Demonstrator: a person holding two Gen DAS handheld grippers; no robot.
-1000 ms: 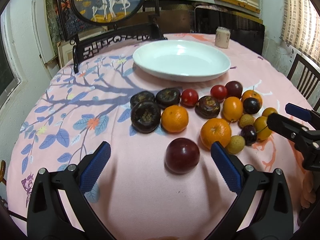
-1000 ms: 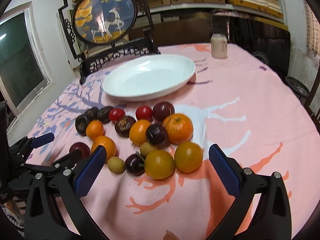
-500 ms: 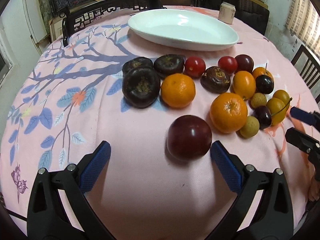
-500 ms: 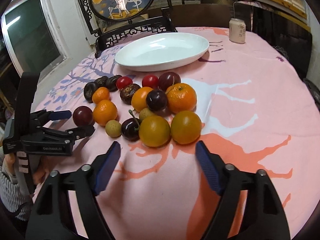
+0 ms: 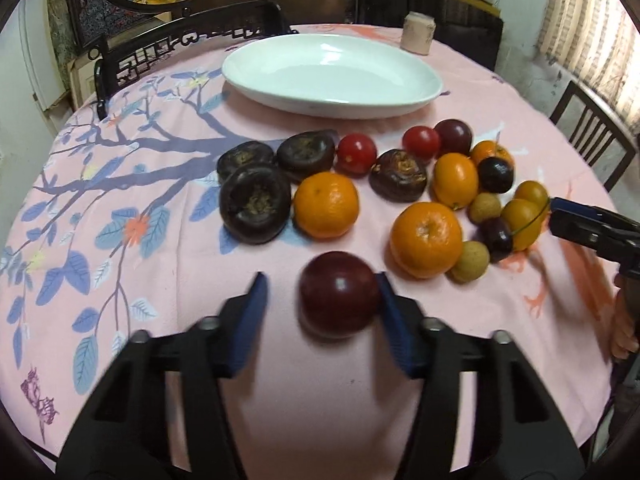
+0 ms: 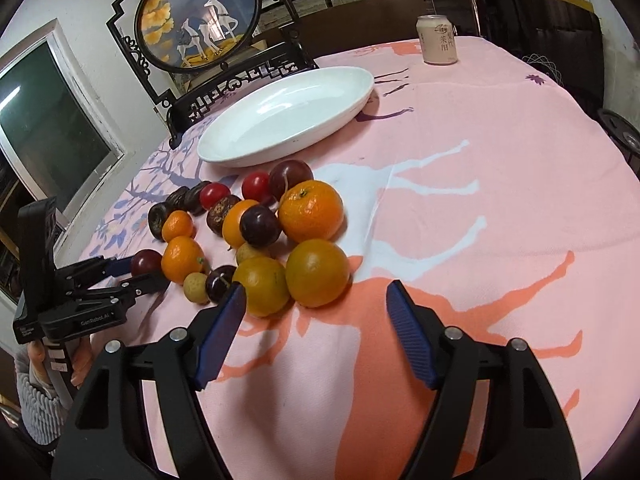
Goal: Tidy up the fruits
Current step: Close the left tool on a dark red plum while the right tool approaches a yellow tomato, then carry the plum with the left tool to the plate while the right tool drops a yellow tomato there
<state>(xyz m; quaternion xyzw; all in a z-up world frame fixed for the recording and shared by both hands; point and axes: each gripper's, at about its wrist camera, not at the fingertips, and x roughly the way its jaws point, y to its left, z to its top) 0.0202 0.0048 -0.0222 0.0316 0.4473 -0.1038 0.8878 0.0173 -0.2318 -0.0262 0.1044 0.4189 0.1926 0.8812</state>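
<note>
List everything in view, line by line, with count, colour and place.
plate: 1, white, far side of the table, nothing in it
can: 1, pale, far edge
tablecloth: 1, pink with a tree print, over the table
chair: 1, dark carved, behind the table
citrus fruits: 6, orange to yellow-orange, in the cluster
plums: 4, dark red-purple, one by itself nearest, three in the cluster
tomatoes: 2, red, near the plate
water chestnuts: 4, dark brown, left of the cluster
longans: 2, tan, right of the cluster
left hand-held gripper: black with blue pads, open around the lone plum
right hand-held gripper: same colours, open, before the yellow-orange fruits
</note>
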